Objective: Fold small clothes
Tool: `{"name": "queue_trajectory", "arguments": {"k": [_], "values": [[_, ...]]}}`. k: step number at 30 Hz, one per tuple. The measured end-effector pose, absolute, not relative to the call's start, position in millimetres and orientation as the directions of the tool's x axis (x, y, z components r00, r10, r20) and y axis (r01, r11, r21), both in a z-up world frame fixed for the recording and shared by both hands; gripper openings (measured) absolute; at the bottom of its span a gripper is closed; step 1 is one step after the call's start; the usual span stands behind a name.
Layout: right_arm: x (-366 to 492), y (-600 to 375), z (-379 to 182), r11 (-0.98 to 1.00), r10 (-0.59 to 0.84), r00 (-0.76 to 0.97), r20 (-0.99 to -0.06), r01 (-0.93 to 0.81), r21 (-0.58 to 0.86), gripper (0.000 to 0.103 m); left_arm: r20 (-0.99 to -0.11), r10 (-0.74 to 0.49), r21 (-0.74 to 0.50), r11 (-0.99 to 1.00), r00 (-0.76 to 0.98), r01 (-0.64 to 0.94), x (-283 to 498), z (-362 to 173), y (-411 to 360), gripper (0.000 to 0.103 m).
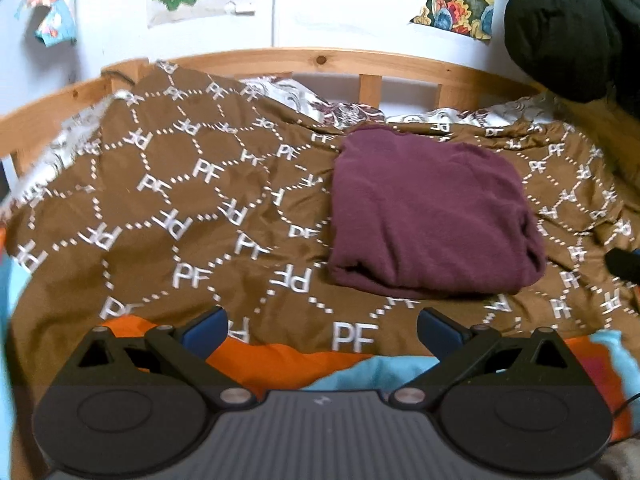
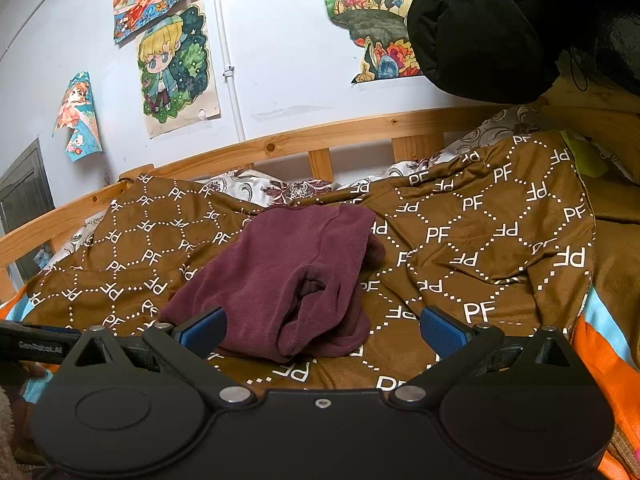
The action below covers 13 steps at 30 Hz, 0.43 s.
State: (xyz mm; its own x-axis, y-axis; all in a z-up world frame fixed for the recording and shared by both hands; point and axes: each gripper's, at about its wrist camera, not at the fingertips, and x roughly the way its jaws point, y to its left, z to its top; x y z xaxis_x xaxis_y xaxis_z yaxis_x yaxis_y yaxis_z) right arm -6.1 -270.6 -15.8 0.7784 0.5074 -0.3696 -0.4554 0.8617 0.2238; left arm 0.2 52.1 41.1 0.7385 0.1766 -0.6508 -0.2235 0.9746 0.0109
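Up against the white wall (image 2: 288,60), a wooden bed frame (image 2: 280,142) is seen, and coloured drawings (image 2: 176,68) are stuck on the wall above it. A big black padded thing (image 2: 500,28) is hung at the right, over the corner of the bed. Most of the bed is covered by a brown blanket (image 1: 180,208) printed with white "PF" letters. Under its near edge, orange and light blue bedding (image 1: 280,364) is shown. A flowered white sheet (image 2: 288,190) is seen at the far edge, by the rail.

On the blanket, a dark purple garment (image 1: 428,216) is laid in a folded bundle. Bare blanket is left all around it, widest on its left side.

The left hand-held gripper (image 1: 322,326) is held low over the near blanket edge, its blue fingers spread wide apart with nothing between them. The right hand-held gripper (image 2: 322,326) is spread wide too, and the near end of the garment is seen between its fingers, not pinched.
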Motion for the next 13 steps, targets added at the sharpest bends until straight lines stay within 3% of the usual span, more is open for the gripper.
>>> {"name": "queue_trajectory", "arguments": {"k": [13], "values": [[-8.1, -268.5, -14.6, 0.86, 0.511, 0.775, -0.372, -0.46, 0.222, 0.102, -0.652, 0.165, 0.03, 0.981, 0.74, -0.193, 1.4, 39.1, 50.0, 0.102]]}}
